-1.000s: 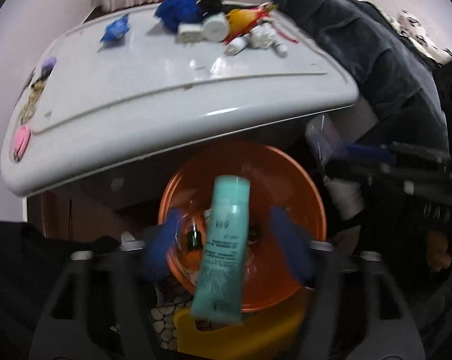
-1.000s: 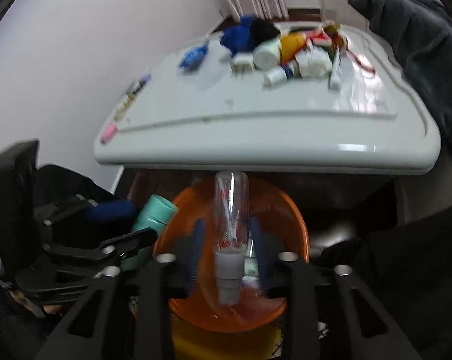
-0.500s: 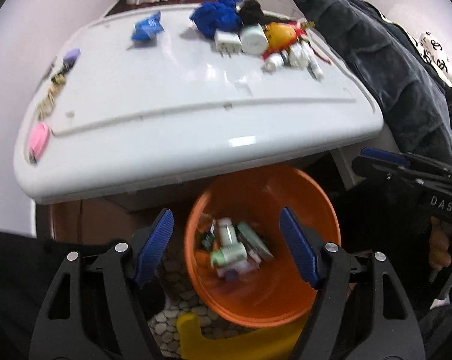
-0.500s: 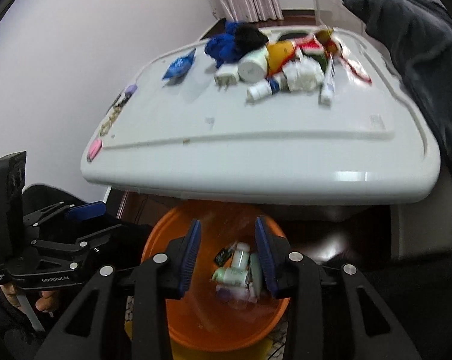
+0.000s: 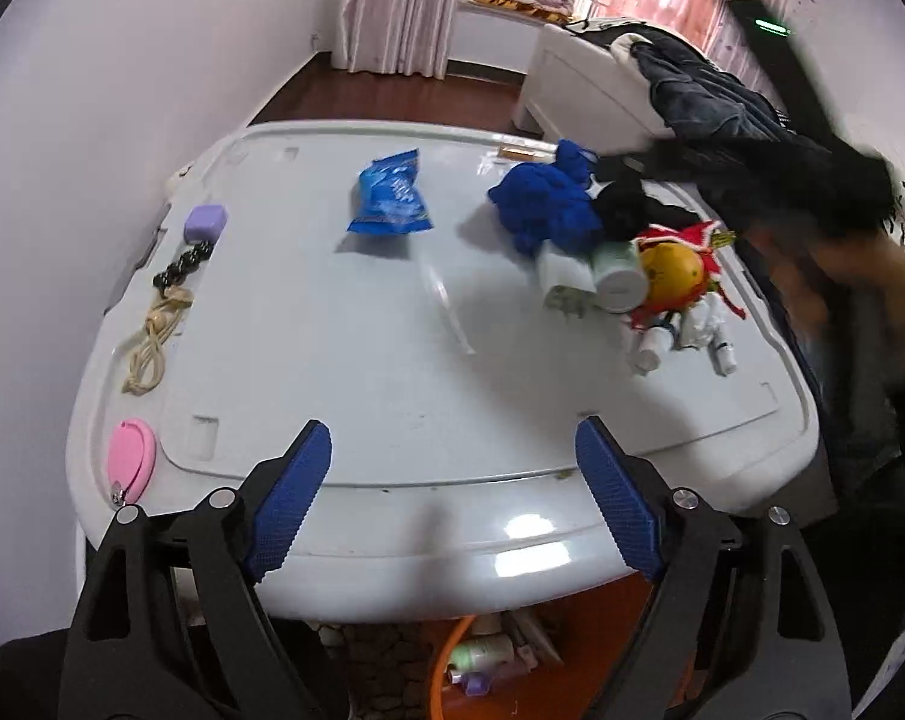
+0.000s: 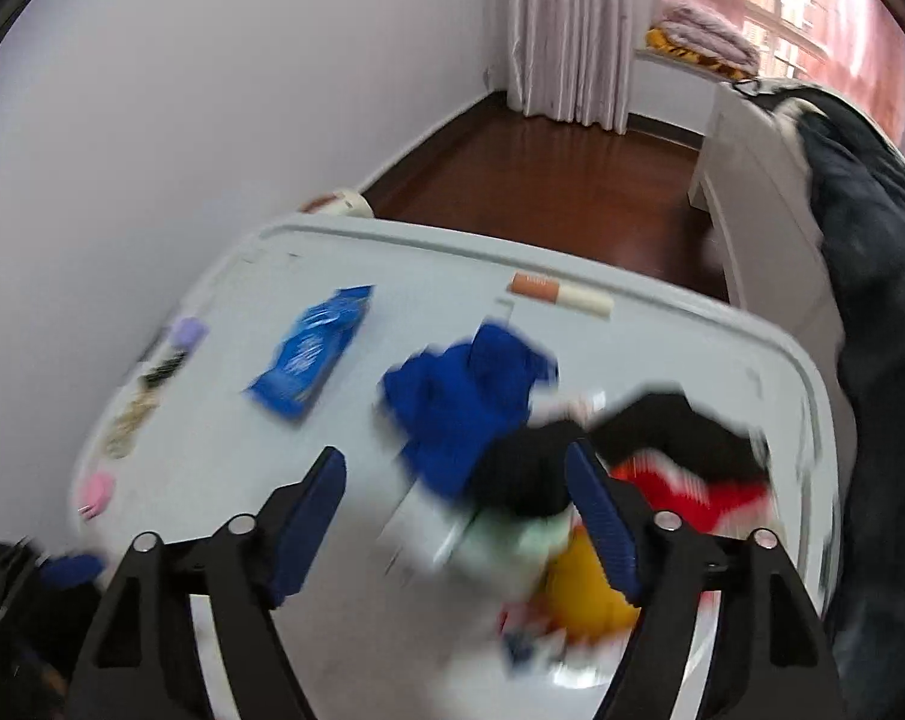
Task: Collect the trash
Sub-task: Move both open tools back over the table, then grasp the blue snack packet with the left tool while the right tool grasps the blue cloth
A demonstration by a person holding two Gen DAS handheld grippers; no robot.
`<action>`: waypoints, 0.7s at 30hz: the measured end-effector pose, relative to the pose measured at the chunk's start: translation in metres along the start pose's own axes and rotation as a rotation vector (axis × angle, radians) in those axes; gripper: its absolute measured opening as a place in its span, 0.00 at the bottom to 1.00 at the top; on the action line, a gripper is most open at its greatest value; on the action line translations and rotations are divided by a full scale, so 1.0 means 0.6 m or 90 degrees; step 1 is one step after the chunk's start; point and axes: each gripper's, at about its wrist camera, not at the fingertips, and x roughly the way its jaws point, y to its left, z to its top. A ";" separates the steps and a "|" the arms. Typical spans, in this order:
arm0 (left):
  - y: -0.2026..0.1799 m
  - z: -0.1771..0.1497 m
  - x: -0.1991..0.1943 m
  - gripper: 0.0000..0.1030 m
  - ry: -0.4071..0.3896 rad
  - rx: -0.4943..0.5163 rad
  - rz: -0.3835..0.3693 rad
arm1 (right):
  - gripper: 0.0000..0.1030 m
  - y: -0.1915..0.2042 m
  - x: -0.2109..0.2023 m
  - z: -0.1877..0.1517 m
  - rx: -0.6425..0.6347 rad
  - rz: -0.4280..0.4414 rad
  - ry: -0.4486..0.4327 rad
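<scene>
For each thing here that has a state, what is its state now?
Left hand-held gripper: jaws opening, nothing between them.
Right hand-held gripper: jaws opening, nothing held.
Blue snack bag: lying flat on the white lid.
Orange bin: holds bottles.

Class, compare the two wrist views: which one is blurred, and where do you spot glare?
Right wrist view: motion-smeared, the blue wrapper and clutter pile streaked. Left wrist view: mostly sharp, blur only at the right edge; glare patches on the white lid's front rim; fisheye bending in both.
</scene>
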 end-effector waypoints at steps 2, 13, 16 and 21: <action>0.006 0.000 0.010 0.79 0.010 -0.007 0.000 | 0.80 0.002 0.056 0.034 -0.017 -0.010 0.039; 0.020 0.008 0.020 0.79 0.016 -0.032 0.004 | 0.37 0.039 0.036 0.064 -0.064 0.058 0.053; 0.021 0.028 0.022 0.79 0.009 -0.031 0.013 | 0.39 0.020 -0.075 0.031 0.013 0.164 -0.041; 0.028 0.088 0.056 0.82 0.007 -0.038 0.045 | 0.39 -0.013 -0.164 -0.082 0.122 0.195 -0.107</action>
